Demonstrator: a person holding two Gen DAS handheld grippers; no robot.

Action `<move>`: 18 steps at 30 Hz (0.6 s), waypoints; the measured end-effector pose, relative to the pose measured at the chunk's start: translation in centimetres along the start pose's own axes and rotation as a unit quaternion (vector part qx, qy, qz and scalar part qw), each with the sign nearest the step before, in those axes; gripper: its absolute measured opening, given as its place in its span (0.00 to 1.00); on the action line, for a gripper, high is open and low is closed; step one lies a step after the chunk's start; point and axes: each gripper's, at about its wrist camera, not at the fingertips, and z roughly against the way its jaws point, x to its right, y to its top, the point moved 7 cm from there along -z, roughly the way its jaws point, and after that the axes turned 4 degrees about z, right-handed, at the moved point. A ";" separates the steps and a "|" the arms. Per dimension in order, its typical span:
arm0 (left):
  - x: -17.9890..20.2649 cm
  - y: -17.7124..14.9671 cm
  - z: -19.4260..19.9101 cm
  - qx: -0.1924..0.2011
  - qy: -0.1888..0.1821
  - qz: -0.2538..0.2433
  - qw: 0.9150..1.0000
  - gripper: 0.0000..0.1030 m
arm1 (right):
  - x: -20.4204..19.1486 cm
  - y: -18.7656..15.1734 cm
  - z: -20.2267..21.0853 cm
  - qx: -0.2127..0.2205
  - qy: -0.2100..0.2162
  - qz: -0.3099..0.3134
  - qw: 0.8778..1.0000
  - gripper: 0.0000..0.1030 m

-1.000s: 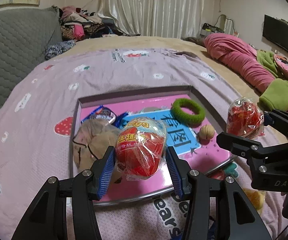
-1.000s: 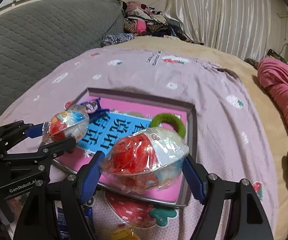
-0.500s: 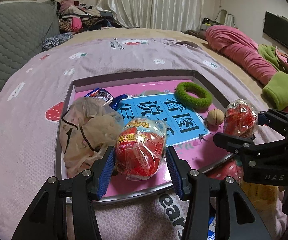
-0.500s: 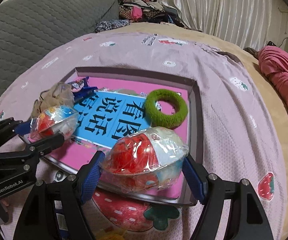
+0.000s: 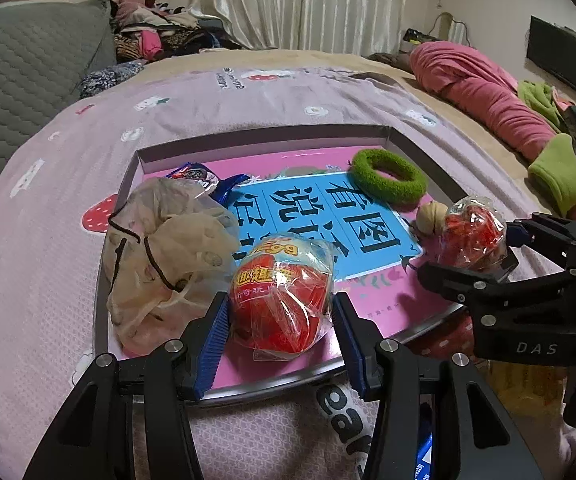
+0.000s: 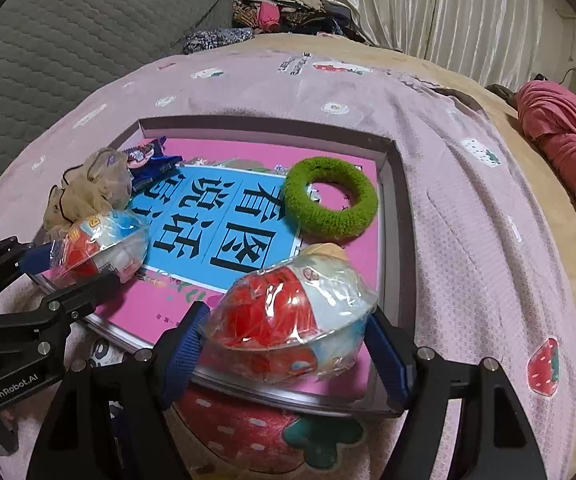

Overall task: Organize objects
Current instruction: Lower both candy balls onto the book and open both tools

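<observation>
Shallow grey-rimmed pink tray [image 5: 247,142] on bed; left gripper [image 5: 279,320] clamps red plastic-wrapped toy egg [image 5: 283,296], right gripper [image 6: 283,340] clamps another wrapped red-white egg [image 6: 292,316], both over near edge.

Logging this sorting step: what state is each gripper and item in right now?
Left gripper: shut on left egg, over tray.
Right gripper: shut on right egg, over tray.
Green ring: flat in tray.
Mesh bag: crumpled in tray.
Walnut: in tray.
</observation>
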 end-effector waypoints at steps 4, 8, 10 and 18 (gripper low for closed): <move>-0.1 -0.1 -0.3 -0.003 0.000 0.002 1.000 0.52 | 0.1 -0.2 -0.5 -0.014 -0.001 -0.002 1.000 0.74; -0.1 -0.4 -0.6 -0.007 -0.001 0.002 1.000 0.52 | 0.2 -0.3 -0.8 -0.023 0.000 -0.005 1.000 0.74; -0.3 -0.4 -0.5 -0.008 -0.001 0.005 1.000 0.52 | 0.2 -0.3 -0.8 -0.028 0.001 -0.007 1.000 0.74; -0.5 -0.4 0.2 -0.009 0.003 0.004 1.000 0.69 | 0.1 -0.3 -0.5 -0.037 -0.004 0.000 0.999 0.74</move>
